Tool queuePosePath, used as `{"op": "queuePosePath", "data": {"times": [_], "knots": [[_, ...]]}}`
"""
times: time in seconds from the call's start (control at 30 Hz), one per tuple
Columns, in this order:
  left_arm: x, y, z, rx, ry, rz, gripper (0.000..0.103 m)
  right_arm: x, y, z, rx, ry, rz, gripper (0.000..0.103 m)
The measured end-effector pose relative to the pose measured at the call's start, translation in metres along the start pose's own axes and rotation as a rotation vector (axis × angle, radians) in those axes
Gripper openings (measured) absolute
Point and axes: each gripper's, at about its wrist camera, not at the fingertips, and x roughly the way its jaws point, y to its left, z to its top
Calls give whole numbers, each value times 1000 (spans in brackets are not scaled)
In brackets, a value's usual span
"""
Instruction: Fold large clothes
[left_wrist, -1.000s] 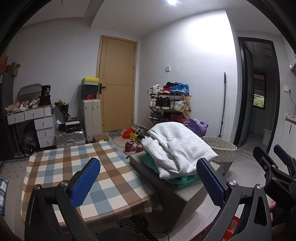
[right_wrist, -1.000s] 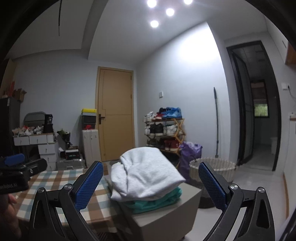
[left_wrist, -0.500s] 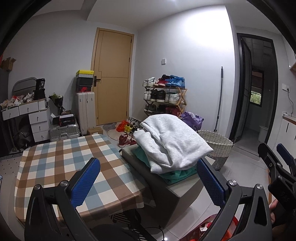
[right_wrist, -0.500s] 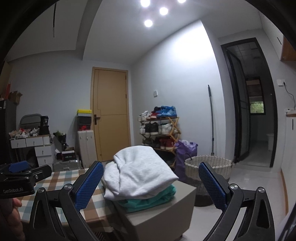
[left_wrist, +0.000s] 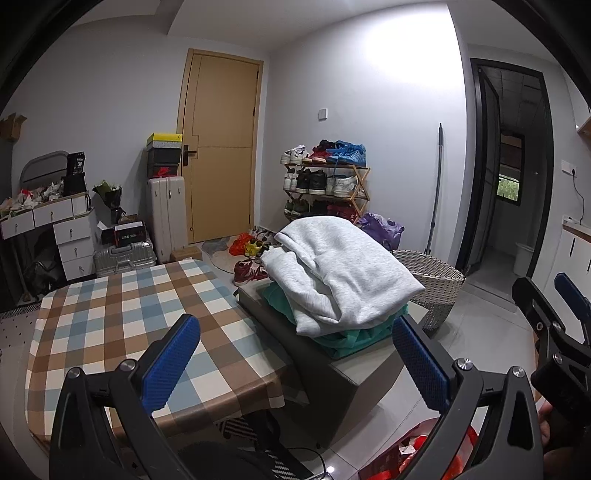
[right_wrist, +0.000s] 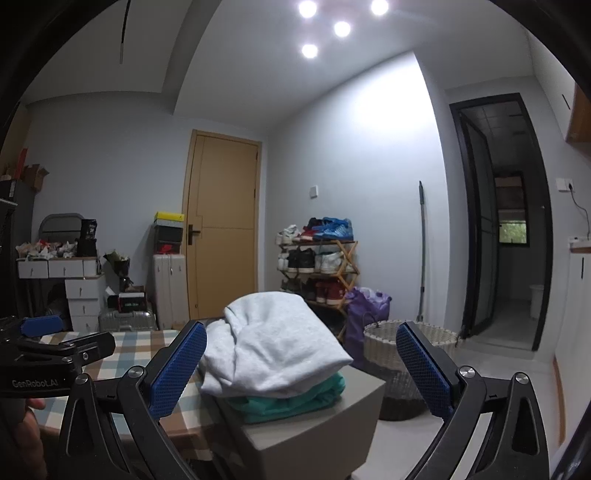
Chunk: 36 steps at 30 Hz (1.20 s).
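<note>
A folded light grey sweatshirt (left_wrist: 343, 273) lies on top of a folded teal garment (left_wrist: 354, 336) on a grey box-shaped stool (left_wrist: 351, 373). The same grey sweatshirt (right_wrist: 273, 339) and teal garment (right_wrist: 291, 398) show in the right wrist view. My left gripper (left_wrist: 295, 365) stands open above the edge of the checked table (left_wrist: 122, 310), short of the pile, with nothing in it. My right gripper (right_wrist: 301, 369) is open too, facing the pile from a distance. Each gripper appears at the edge of the other's view.
A wicker basket (left_wrist: 432, 280) stands right of the stool, a shoe rack (left_wrist: 327, 184) and a purple bag (left_wrist: 380, 227) behind it. Suitcases, drawers and boxes line the far left wall by the door (left_wrist: 218, 147). Red items (left_wrist: 413, 454) lie on the floor below my left gripper.
Both views have shifted: the left one has drawn nearer the table and pile, the right one has tilted upward, showing more ceiling. Both grippers stayed open and the pile has not been touched.
</note>
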Motion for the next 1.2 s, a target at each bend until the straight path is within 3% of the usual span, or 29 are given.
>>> {"op": "queuePosePath", "data": {"times": [1.2], "knots": [[-5, -10, 2, 5, -8, 0, 101, 10, -13, -4, 27, 24, -8, 103]]}}
